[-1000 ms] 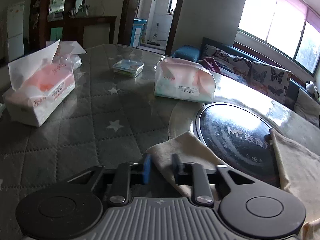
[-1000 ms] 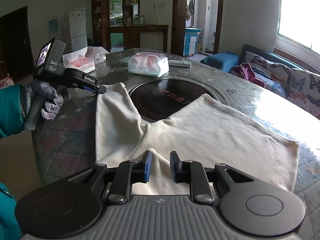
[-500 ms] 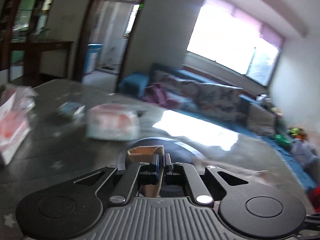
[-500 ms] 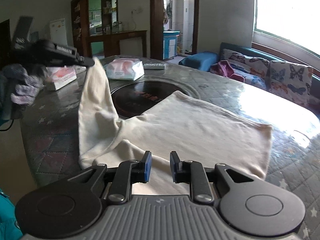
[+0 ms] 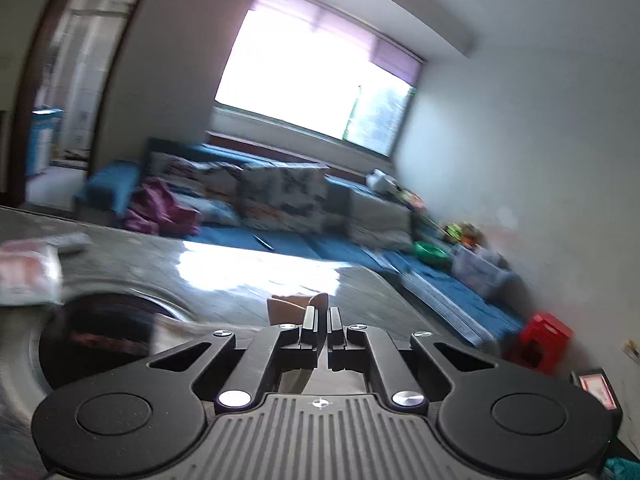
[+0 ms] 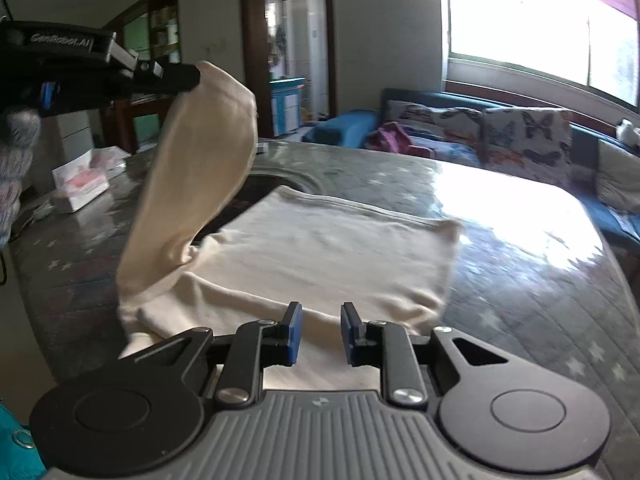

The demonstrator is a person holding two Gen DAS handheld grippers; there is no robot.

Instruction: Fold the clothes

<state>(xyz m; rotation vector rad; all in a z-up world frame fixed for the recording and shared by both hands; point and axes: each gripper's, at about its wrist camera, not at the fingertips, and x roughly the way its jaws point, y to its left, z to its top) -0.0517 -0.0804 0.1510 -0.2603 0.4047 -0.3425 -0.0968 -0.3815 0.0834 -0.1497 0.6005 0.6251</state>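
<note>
- The black fingers of the left gripper (image 5: pixel 323 316) are pressed together on the end of one sleeve of the cream-coloured cotton long-sleeved top (image 6: pixel 320 256); a small tan fold of it stands up just beyond the tips.
- One second ago these fingers were apart and low, near the sleeve that was lying flat beside the black round glass hob plate (image 5: pixel 96 336). Now they are clenched and high, and the sleeve hangs from them like a tall arch (image 6: pixel 200 168).
- The blue-padded fingers (image 6: pixel 294 332) of the right gripper (image 6: pixel 320 330) stand apart and grasp nothing. They hover over the near hem of the top, at the near edge of the table, in the same place as before.
- The body of the top is spread flat on the grey quilted star-pattern table cover (image 6: pixel 540 280), from the near edge towards the middle, with its far corner partly on the hob plate.
- I judge that the sleeve is being carried across the body, so a sleeve fold is in progress.
- The white tissue pack (image 6: pixel 80 184) remains at the far left edge, well apart from the cloth.
</note>
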